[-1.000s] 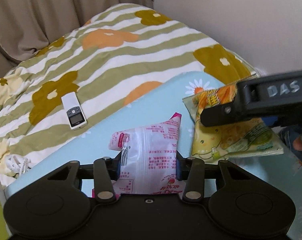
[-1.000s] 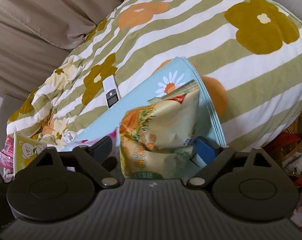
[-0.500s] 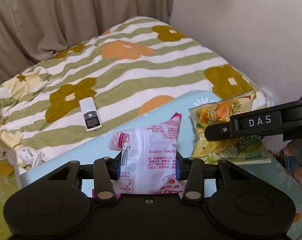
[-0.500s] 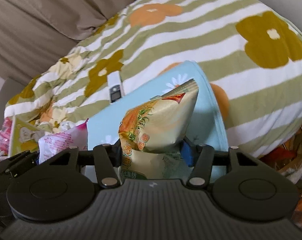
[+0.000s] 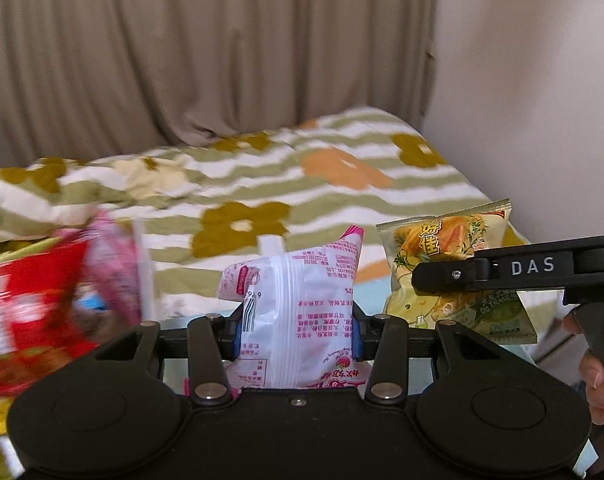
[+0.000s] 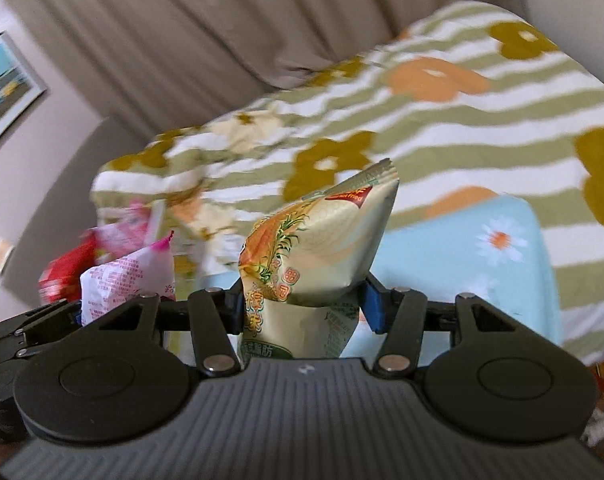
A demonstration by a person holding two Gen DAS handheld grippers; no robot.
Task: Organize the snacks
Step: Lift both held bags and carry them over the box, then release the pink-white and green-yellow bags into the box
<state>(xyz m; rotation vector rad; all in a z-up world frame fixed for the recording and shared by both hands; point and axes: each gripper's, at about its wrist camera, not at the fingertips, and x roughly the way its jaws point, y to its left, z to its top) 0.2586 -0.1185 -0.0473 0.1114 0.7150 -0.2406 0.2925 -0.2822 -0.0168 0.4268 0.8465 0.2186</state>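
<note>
Snacks sit in both grippers: 2 packets are held up in the air above the bed. The left gripper is clamped on a white-and-pink packet, its blue pads pressing the packet's sides near the lower half, so the printed top corner stands up and tilts slightly right. The right gripper is closed tight on a yellow-green snack bag, pinching it at a narrow waist; the bag's upper part bulges above the fingers and leans to the right, with its sealed corner pointing up.

From the left wrist view the yellow-green bag hangs just to the right of the pink packet, partly behind the black arm of the right gripper marked "DAS". From the right wrist view the pink packet shows to the left of the bag, near it but apart.

At the far left lies a blurred heap of other snack packets, red and pink, too smeared to tell apart. Below the held bags is a light blue daisy-print cloth, lying over a green-striped flower quilt. Beige curtains hang behind the bed.
</note>
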